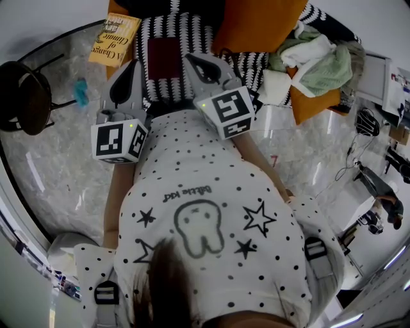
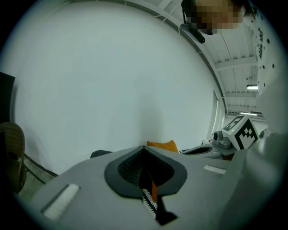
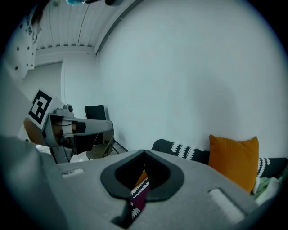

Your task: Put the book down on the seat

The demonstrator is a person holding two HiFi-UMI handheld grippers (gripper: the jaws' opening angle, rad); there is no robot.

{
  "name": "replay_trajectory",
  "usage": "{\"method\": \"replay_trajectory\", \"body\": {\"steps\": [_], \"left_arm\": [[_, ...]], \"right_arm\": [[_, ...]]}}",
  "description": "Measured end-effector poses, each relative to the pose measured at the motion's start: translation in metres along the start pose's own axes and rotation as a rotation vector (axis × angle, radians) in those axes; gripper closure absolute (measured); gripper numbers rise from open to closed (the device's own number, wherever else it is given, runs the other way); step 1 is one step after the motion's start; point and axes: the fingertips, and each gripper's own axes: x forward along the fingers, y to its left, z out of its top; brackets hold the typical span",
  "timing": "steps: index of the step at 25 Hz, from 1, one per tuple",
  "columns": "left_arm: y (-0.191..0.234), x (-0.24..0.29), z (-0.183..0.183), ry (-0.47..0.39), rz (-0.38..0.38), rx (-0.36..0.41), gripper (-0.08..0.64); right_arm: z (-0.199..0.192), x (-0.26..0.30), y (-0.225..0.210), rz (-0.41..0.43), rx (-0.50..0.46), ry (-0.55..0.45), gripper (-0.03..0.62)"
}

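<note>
White dotted cloth of the person's shirt [image 1: 211, 211] fills the near part of the head view, with both grippers held out just past it. Left gripper [image 2: 145, 149] has its jaws pressed together on nothing. Right gripper [image 3: 144, 153] is likewise clenched and empty, with only a thin slit through which a patterned throw shows.

Beyond the tips lies the seat [image 1: 116, 8], draped in that black-and-white knitted throw [image 1: 160, 32]. The book [image 1: 114, 38] lies flat at the seat's left end, beside the throw — just past the left gripper's tips and apart from both grippers. Left of it the seat ends and pale floor [image 1: 64, 147] opens out, bearing a dark chair [image 1: 25, 96] and a small blue thing [image 1: 81, 91]. Rightward, an orange cushion [image 1: 256, 22] and a heap of clothes [image 1: 314, 61] crowd the seat.

Only the gripper views show the bare white wall [image 3: 180, 67] behind the seat — only the head view shows the book's cover.
</note>
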Motion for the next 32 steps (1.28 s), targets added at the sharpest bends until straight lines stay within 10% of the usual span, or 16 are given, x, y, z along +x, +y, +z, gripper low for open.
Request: {"method": "replay_trajectory", "body": {"steps": [32], "left_arm": [[-0.0008,-0.0044,-0.0035,0.004,-0.007,-0.003,0.558]], "right_arm": [[-0.0023,-0.0029,0.0031,-0.006,0.001,-0.007,0.591]]}}
